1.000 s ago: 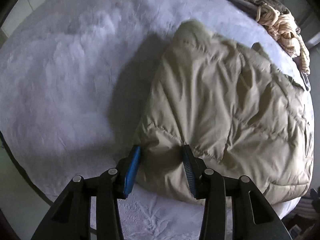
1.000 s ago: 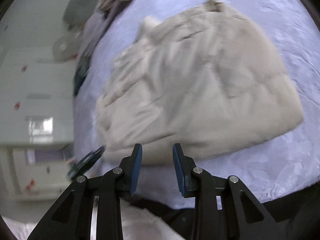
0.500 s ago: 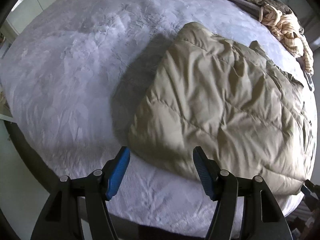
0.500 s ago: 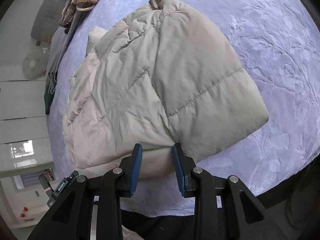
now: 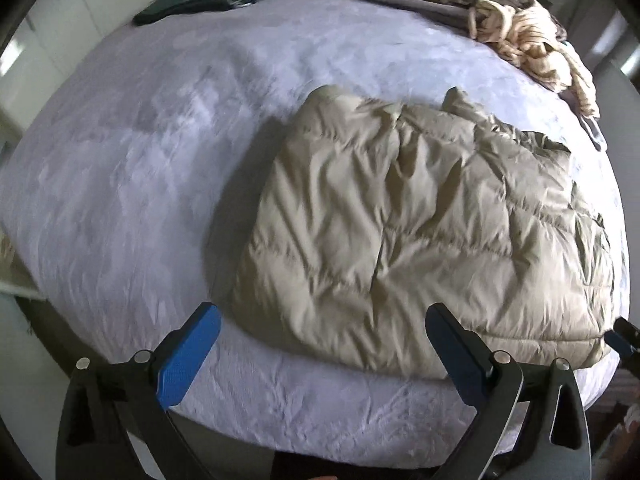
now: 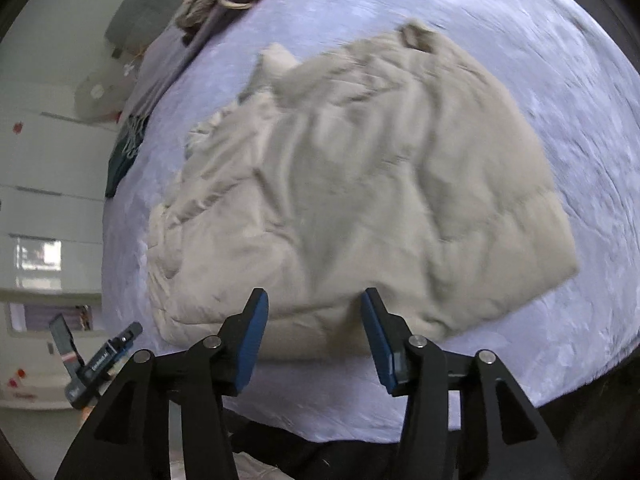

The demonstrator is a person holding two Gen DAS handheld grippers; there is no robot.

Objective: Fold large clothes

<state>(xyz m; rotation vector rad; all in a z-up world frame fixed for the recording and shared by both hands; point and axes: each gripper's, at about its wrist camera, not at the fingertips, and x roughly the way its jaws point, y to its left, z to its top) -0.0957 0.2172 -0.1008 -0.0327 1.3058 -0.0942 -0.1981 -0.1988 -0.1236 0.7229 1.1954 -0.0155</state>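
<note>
Below me the bed (image 5: 160, 168) carries a folded beige jacket (image 5: 420, 232) near, tangled clothes (image 5: 532, 52) far right, a green cloth (image 5: 188, 0) far left.

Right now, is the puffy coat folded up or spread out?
Folded. The puffy coat lies doubled into a thick, compact block on the bed, no sleeves spread out.

Right claw (image 6: 314, 322), jaws just opening, over folded jacket (image 6: 360, 184).

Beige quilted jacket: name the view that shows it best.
The left wrist view: the beige quilted jacket is sharp there, stitching and creases clear, lying folded on the bed. The right wrist view shows it whole, but motion-blurred.
</note>
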